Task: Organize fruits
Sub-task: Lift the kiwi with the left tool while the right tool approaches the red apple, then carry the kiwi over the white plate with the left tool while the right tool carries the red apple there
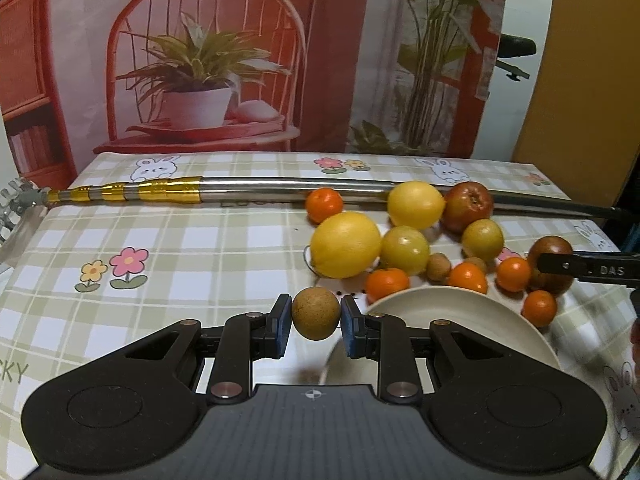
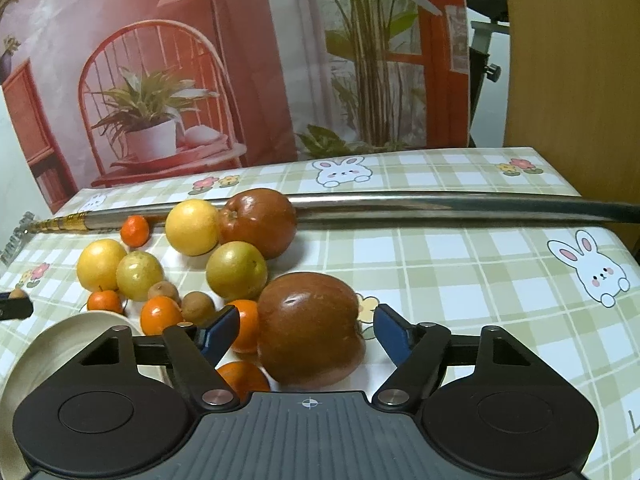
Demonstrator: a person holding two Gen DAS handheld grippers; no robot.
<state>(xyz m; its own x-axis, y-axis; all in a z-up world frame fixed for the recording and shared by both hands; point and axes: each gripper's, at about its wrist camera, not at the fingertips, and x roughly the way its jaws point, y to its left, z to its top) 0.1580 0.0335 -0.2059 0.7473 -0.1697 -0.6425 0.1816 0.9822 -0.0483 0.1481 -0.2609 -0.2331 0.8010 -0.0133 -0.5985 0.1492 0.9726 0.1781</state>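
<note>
Right gripper [image 2: 306, 330] sits closest, jaws spread around the big red-brown apple [image 2: 310, 328], which rests on the tablecloth [image 2: 460, 264] just right of the cream plate [image 2: 24, 360]; the right pad stands clear of the skin, so no real grip yet. Looks like the picking-up step; next it needs to squeeze in on that smooth, glossy, lopsided apple without nudging the orange [image 2: 246, 326] touching its left side. Past the plate: a second apple [image 2: 260, 222], lemons [image 2: 192, 226] with dimpled peel, dull yellow-green round fruit [image 2: 236, 270], then little shiny oranges. Left gripper [image 1: 316, 320] is pinching a small tan longan [image 1: 316, 319], rough and matte, at the plate's left edge; I'd guess it gets dropped onto the plate. Smooth steel rod [image 1: 280, 188] lies beyond the fruit.
</note>
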